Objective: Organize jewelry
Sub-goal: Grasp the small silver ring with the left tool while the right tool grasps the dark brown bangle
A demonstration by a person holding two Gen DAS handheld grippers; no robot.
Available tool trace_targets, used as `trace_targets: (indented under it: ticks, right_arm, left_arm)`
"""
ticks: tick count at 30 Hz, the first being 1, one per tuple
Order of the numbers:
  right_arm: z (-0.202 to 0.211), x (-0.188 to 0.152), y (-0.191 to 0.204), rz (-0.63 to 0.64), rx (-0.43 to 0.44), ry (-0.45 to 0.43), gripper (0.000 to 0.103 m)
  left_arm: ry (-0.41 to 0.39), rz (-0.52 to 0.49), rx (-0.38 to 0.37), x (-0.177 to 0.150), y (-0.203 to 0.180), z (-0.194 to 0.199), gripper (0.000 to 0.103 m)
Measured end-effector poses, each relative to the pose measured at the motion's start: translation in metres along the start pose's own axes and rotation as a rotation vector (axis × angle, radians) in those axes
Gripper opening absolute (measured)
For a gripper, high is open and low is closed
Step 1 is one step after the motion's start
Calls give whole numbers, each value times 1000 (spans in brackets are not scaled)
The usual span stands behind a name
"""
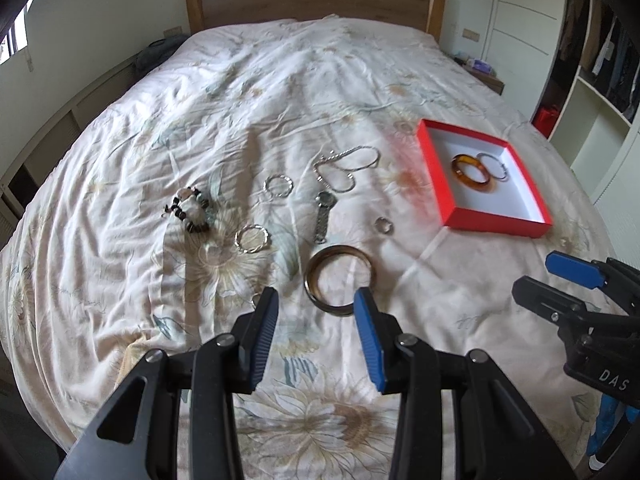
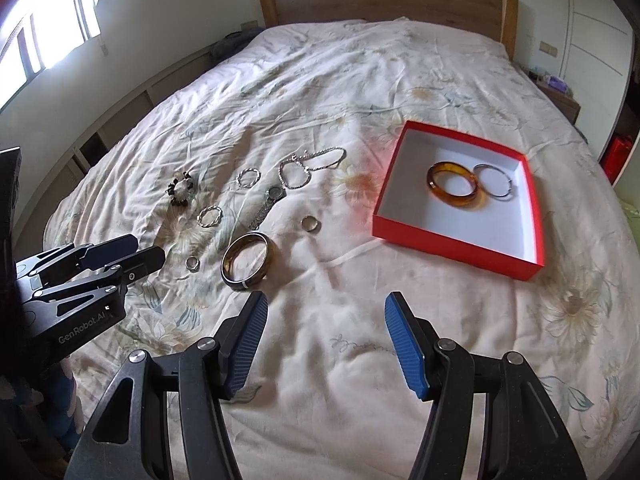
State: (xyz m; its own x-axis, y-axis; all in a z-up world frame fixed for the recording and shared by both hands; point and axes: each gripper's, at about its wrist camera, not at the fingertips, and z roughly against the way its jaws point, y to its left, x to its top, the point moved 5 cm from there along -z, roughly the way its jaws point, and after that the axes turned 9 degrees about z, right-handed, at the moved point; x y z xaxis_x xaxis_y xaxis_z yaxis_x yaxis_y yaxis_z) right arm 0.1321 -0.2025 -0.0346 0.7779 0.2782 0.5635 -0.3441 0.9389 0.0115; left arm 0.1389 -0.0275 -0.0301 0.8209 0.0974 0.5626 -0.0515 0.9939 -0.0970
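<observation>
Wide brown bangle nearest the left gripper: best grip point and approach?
Pinch the near wall of the wide brown bangle, one finger inside the hoop, one outside, coming down from above. It lies flat on the soft bedspread, so only its upright rim offers purchase. The left gripper is open beside it.

Soft daylight from the blown-out window [image 2: 48, 20]; fisheye bending, dark corners.

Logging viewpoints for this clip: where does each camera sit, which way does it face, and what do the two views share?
Left wrist: on the left gripper, facing up the bed toward the headboard, above the wide bangle; own open fingers show, right gripper at right.
Right wrist: on the right gripper, same heading, further right; own open fingers show, left gripper at left.
Shared: scattered jewelry and the red box holding two bangles.
</observation>
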Motion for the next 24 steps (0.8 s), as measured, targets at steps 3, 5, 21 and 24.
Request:
trace_targets:
  ticks: [3, 5, 21, 24]
  right_arm:
    - [-14, 4, 2, 9, 19, 16, 60]
    - [-22, 6, 3, 15, 29, 23, 61]
    - [-94, 25, 24, 72, 173, 91, 46]
    - [-108, 28, 30, 77, 201, 103, 41]
  left_arm:
    - [20, 11, 8, 1, 5, -12, 38]
    - [27, 26, -1, 2, 12, -18, 38]
    - [81, 242, 31, 19, 113, -71, 37]
    - [110, 251, -1, 22, 108, -84, 37]
